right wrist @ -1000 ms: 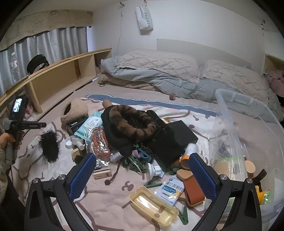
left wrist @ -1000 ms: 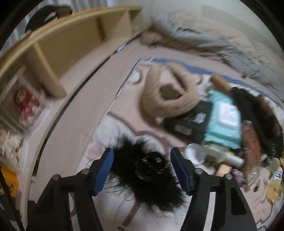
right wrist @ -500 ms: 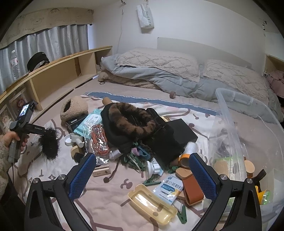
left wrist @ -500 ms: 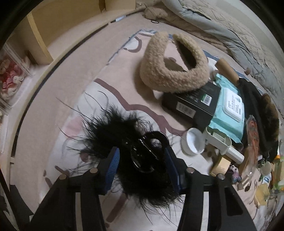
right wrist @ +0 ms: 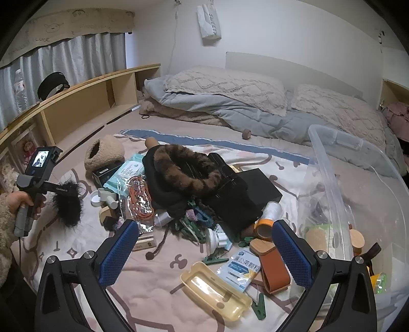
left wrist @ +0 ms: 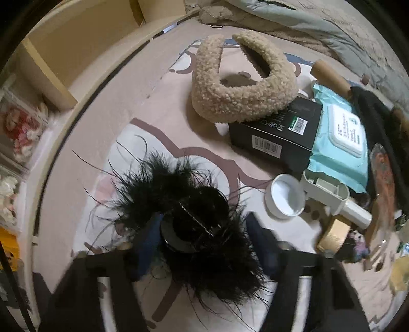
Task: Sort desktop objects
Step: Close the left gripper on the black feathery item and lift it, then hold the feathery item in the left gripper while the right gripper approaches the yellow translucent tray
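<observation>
Bed (right wrist: 179,275) with patterned pink cover, carrying a heap of small objects; landmark: black feathered hair claw (left wrist: 196,224) at the heap's window-side edge, lying on the cover. Left gripper (left wrist: 202,242): jaws partly closed around the claw, one blue pad at either side of its feathers; whether the pads press on it cannot be told through blur. Right gripper (right wrist: 204,252): jaws wide open, empty, held well apart from the claw, above a yellow tray (right wrist: 214,291). Beyond the claw, a beige fleece headband (left wrist: 237,84) leans on a black box (left wrist: 278,130) with barcode labels. Wall bag (right wrist: 209,21) reads "SWEET".
</observation>
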Tool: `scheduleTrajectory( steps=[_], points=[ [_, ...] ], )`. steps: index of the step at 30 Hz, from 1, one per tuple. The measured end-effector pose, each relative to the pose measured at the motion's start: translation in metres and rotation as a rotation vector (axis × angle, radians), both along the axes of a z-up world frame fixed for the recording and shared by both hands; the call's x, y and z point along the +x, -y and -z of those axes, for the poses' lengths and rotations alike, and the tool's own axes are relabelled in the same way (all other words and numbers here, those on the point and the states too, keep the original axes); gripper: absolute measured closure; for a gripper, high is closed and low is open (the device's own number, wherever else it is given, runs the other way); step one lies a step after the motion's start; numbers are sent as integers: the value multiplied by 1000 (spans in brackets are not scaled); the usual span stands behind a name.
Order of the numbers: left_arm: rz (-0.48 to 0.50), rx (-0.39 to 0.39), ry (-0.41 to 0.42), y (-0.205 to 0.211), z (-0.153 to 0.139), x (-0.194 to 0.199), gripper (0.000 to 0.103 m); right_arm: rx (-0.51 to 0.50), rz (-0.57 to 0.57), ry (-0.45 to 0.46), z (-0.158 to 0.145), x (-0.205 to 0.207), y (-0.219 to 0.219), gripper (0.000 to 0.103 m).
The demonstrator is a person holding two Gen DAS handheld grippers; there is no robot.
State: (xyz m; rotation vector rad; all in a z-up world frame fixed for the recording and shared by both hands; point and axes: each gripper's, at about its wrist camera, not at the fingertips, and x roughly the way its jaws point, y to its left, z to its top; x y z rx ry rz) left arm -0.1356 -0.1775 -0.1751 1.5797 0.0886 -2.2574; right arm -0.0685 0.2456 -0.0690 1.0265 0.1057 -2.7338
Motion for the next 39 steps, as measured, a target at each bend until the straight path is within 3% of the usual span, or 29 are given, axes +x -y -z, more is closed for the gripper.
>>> scheduleTrajectory(
  steps=[1,6,10,14,19,24,27,31,36,39],
  points=[
    [-1,-3,6,1,0,0,57,1,0,0,0,0,0,0],
    [-7,69,-21,10,-6,6,58,-2,2,2,0,1,-3,0],
    [50,146,-55,3,-21,13,59,4,2,2,-1,3,-4,0],
    [167,191,-89,-18,-40,23,59,3,10,0,-1,4,-6,0],
    [383,218,-134,-69,-64,38,59,6,21,6,0,3,-10,0],
    [670,202,-95,-136,-60,54,59,15,26,14,2,2,-10,0],
    [868,176,-29,-183,-41,70,59,17,27,16,2,3,-10,0],
    [1058,137,47,-225,-18,95,59,20,22,20,3,3,-11,0],
    [1147,20,46,-251,-4,108,57,32,9,41,10,4,-14,0],
    [1142,-5,31,-252,-4,106,39,36,4,67,17,4,-17,0]
  ],
)
